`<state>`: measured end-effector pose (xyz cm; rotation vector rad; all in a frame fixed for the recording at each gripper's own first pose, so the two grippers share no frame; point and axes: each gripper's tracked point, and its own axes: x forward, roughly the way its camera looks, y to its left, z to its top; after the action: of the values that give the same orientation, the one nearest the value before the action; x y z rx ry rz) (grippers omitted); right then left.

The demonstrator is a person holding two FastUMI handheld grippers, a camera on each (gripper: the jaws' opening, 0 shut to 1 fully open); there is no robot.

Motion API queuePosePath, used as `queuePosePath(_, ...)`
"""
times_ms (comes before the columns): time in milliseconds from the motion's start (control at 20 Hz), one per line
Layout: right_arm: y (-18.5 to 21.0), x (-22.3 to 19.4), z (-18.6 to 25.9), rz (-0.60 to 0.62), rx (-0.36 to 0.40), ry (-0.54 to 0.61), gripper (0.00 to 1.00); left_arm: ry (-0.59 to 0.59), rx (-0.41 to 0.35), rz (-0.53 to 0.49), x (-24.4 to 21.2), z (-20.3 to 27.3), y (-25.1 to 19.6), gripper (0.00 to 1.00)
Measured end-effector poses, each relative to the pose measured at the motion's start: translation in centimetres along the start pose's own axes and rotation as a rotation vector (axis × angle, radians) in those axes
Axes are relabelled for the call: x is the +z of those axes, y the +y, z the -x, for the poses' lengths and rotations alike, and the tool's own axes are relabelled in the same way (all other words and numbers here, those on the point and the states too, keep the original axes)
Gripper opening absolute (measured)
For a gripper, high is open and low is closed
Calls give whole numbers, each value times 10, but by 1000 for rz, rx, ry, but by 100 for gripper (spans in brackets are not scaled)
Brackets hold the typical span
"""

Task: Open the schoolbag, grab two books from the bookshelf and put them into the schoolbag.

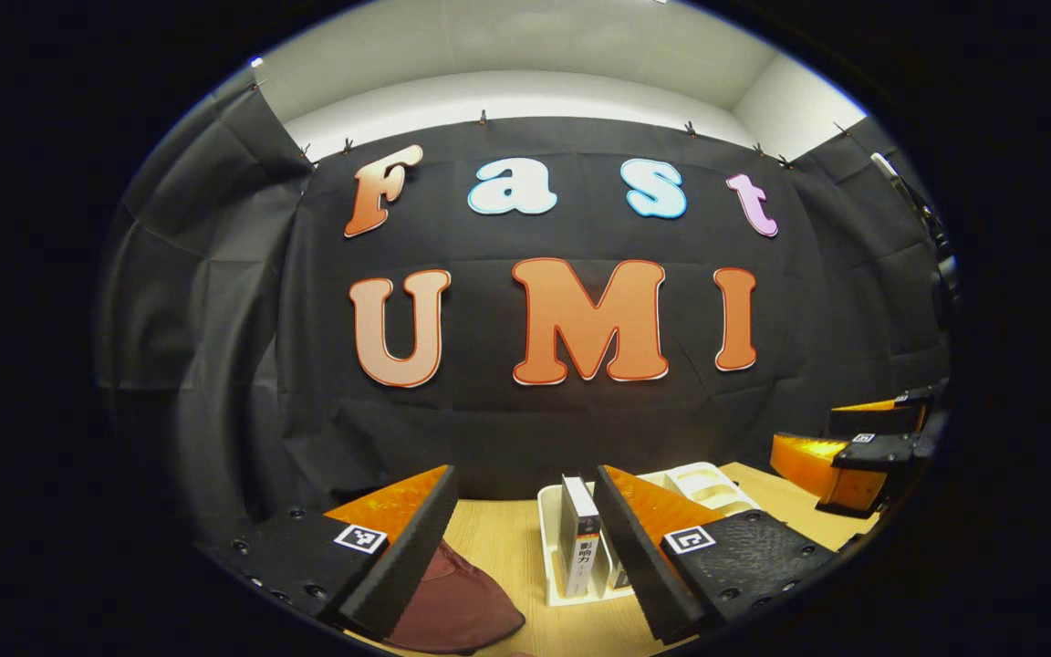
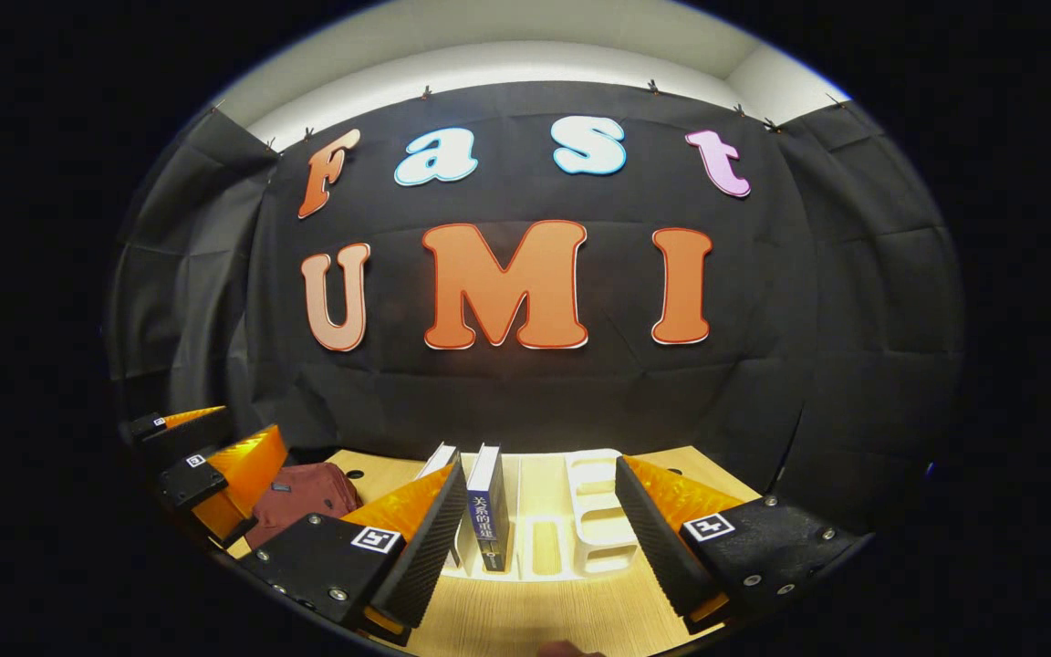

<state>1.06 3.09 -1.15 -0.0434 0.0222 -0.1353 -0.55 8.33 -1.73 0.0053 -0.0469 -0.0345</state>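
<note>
Nearest the lens in the left gripper view, the left gripper [image 1: 525,547] stands with its fingers spread wide and nothing between them but bare wooden table [image 1: 498,547]. Ahead of its gap runs open tabletop as far as the black cloth wall. Just ahead of its right finger stands a white bookshelf [image 1: 557,557] with a book [image 1: 578,534] upright in a slot, spine toward the camera. The schoolbag [image 1: 452,607], a dark red soft heap, lies low beside the left finger, partly hidden behind it. Far off to the right hangs the other gripper, well apart from the rack.

In the right gripper view, the right gripper [image 2: 535,538] is likewise wide apart and empty, held above the table's near edge. Between its fingers sits the bookshelf [image 2: 594,520]; a dark blue book [image 2: 486,516] stands upright just beside the left finger, and a second book [image 2: 439,461] peeks from behind that finger. Empty slots lie toward the right finger. Left of the gripper, the schoolbag [image 2: 302,497] rests on the table [image 2: 535,611], near the other gripper.
</note>
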Motion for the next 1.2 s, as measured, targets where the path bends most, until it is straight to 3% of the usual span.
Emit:
queuePosePath(350, 8, -12, -19, 9, 45, 34, 96, 127, -6, -115, -64, -6, 21, 94)
queuePosePath(800, -19, -36, -42, 22, 51, 73, 97, 330, -56, -395, -173, -11, 16, 96)
queuePosePath(1200, -46, -63, -58, 16, 27, 127, 96, 601, -75, -651, -282, 5, 32, 98)
